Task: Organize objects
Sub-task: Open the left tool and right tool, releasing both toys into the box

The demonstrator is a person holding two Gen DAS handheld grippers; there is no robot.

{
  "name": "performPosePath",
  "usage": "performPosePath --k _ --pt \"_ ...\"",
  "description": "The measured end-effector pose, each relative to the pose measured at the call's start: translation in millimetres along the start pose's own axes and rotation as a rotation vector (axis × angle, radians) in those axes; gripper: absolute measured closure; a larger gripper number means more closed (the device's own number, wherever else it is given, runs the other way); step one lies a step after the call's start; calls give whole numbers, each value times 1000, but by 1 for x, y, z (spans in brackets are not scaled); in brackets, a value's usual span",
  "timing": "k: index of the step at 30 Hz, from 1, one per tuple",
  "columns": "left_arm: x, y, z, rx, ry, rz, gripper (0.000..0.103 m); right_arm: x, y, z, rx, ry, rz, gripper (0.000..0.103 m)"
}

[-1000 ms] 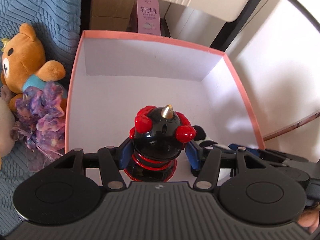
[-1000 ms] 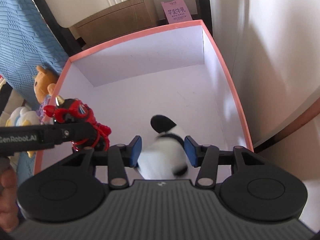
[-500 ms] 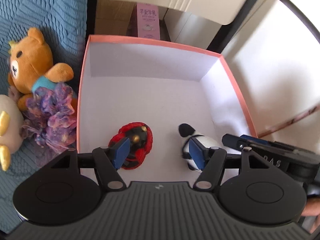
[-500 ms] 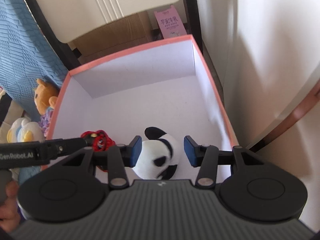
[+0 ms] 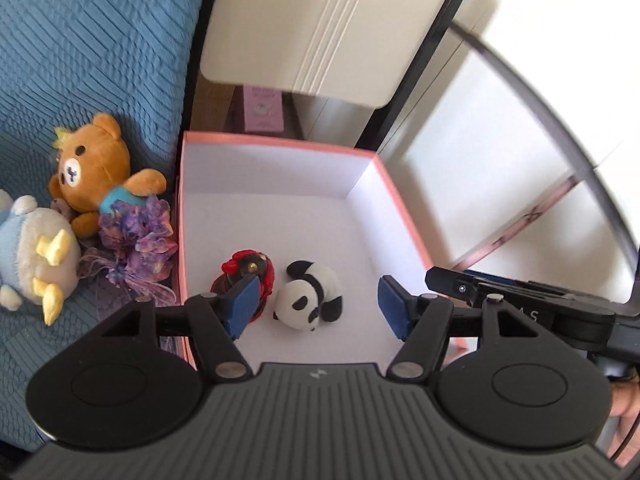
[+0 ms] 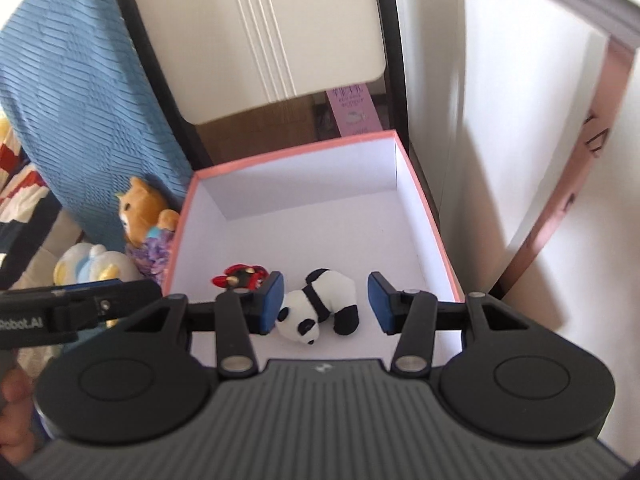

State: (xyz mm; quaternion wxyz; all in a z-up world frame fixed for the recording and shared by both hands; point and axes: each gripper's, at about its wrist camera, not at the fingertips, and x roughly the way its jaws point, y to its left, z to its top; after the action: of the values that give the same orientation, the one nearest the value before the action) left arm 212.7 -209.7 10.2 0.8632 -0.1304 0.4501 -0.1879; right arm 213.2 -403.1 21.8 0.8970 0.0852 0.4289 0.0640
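Note:
A pink-rimmed white box (image 5: 404,208) (image 6: 424,208) holds a red and black toy figure (image 5: 250,270) (image 6: 240,274) and a panda plush (image 5: 310,294) (image 6: 320,306), lying side by side near its front wall. My left gripper (image 5: 318,304) is open and empty, raised well above the box. My right gripper (image 6: 325,303) is open and empty, also high above the box, with the panda seen between its fingers far below. The right gripper also shows in the left wrist view at the right.
Left of the box, on a blue cover (image 5: 80,40), lie a brown teddy bear (image 5: 96,168) (image 6: 142,208), a purple flower bunch (image 5: 138,236) and a white and blue plush (image 5: 34,248) (image 6: 94,266). A white chair back (image 5: 332,20) and a pink carton (image 5: 264,108) stand behind.
Both grippers let go of their toys, opened and rose away from the box. The red figure and the panda now lie on the box floor.

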Motion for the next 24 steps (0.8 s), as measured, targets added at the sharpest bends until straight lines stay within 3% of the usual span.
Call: performPosePath --k 4,13,24 --pt "-42 5 -15 -1 -58 -37 33 -30 12 -13 -1 -47 8 53" --pt "-117 31 -54 11 -170 -34 33 -78 49 -52 -32 -115 53 53" --pt "-163 72 -103 -44 -220 -12 33 -100 111 -94 -82 -143 138 53"
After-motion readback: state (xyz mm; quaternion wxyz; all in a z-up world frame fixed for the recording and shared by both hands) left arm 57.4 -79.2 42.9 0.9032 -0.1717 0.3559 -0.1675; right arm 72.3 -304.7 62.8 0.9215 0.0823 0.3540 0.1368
